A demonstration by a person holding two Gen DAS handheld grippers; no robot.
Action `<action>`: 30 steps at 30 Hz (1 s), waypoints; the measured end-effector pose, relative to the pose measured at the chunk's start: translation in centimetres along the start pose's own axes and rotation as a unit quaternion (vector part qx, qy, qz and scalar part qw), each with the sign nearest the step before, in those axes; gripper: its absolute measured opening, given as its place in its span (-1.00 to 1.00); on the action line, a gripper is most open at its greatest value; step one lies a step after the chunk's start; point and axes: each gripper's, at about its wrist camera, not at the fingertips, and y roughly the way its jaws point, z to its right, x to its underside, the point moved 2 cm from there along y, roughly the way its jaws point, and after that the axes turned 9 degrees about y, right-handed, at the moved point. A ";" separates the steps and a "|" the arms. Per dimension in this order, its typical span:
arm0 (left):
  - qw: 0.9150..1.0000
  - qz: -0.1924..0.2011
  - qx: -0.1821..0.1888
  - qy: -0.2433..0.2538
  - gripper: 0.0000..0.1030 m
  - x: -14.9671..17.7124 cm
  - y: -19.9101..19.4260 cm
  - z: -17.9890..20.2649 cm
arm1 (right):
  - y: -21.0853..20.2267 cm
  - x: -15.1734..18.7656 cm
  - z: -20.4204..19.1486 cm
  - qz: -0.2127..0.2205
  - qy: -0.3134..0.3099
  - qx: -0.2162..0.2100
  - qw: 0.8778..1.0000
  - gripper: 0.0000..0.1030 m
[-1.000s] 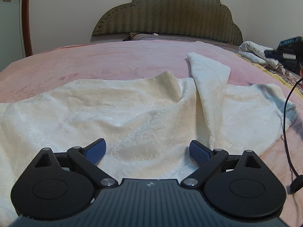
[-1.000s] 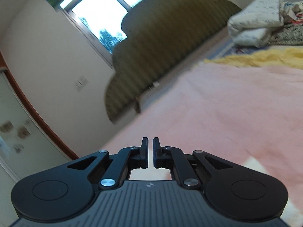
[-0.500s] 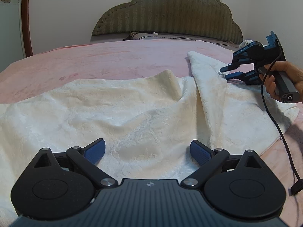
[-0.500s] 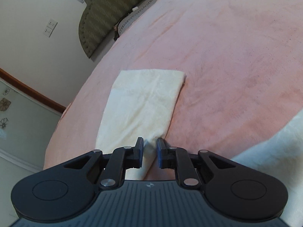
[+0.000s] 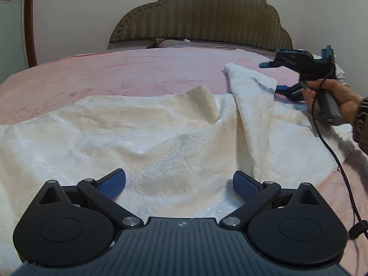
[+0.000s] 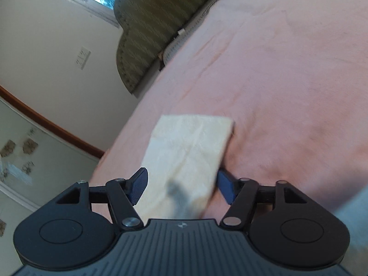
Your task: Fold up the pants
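Cream pants (image 5: 142,124) lie spread across the pink bed (image 5: 138,69). Right gripper (image 6: 181,185), fingers just opened, straddles 1 pant leg (image 6: 191,142), untouched, long axis running ahead. Left gripper (image 5: 179,182), fingers apart, hovers over the waist area.

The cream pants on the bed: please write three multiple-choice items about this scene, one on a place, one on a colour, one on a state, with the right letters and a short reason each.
1. Where does the pant leg lie for the right gripper?
A. between its open fingers
B. far to one side
C. behind it

2. What colour is the blanket under the pants?
A. green
B. pink
C. grey

3. How is the left gripper?
A. shut on the pants
B. open above the pants
C. shut and empty

Answers:
1 A: the jaws, just opened, stand either side of the leg.
2 B: pink cloth surrounds the pants.
3 B: its fingers stand wide apart with nothing gripped.
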 end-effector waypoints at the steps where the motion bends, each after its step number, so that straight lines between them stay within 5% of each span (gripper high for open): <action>1: 1.000 0.000 0.000 0.000 0.96 0.0 0.0 0.0 | 0.7 -0.3 -0.1 0.013 0.002 -0.006 1.000 0.27; 4: 1.000 0.000 0.003 -0.002 0.96 0.0 0.0 0.0 | 2.8 -1.3 -0.5 0.036 -0.002 -0.008 0.999 0.25; 5: 1.000 0.000 0.003 -0.002 0.96 0.0 0.0 0.0 | 3.5 -1.6 -0.9 0.029 -0.014 -0.003 0.999 0.11; 6: 1.000 0.000 0.003 -0.002 0.97 0.0 0.0 0.0 | 4.1 -1.8 -1.1 0.020 -0.022 0.011 0.999 -0.64; 7: 1.000 0.000 0.003 -0.002 0.96 0.0 0.0 0.0 | 4.6 -2.0 -0.9 0.012 -0.022 0.026 0.999 -0.87; 13: 0.999 0.030 -0.003 -0.012 0.86 -0.3 -1.2 -0.3 | 0.0 -1.9 -1.3 0.057 -0.016 -0.026 0.998 -0.88; 19: 0.987 0.108 0.006 0.119 0.90 -3.5 -3.8 4.3 | -10.4 -1.7 -5.3 0.099 -0.071 -0.080 0.989 -0.88; 23: 0.976 0.114 0.052 0.179 0.90 -4.4 -3.4 8.5 | -15.4 -1.3 -6.1 0.121 -0.085 -0.090 0.985 -0.88; 26: 0.967 0.116 0.037 0.224 0.83 -4.0 -2.1 11.1 | -17.2 -0.9 -5.8 0.129 -0.087 -0.081 0.984 -0.88; 29: 0.957 0.098 0.012 0.273 0.32 -3.5 -0.1 12.8 | -17.7 -0.7 -5.1 0.129 -0.078 -0.079 0.985 -0.88; 30: 0.958 0.086 0.016 0.273 0.02 -3.4 0.6 12.8 | -17.7 -0.7 -4.8 0.127 -0.075 -0.077 0.986 -0.88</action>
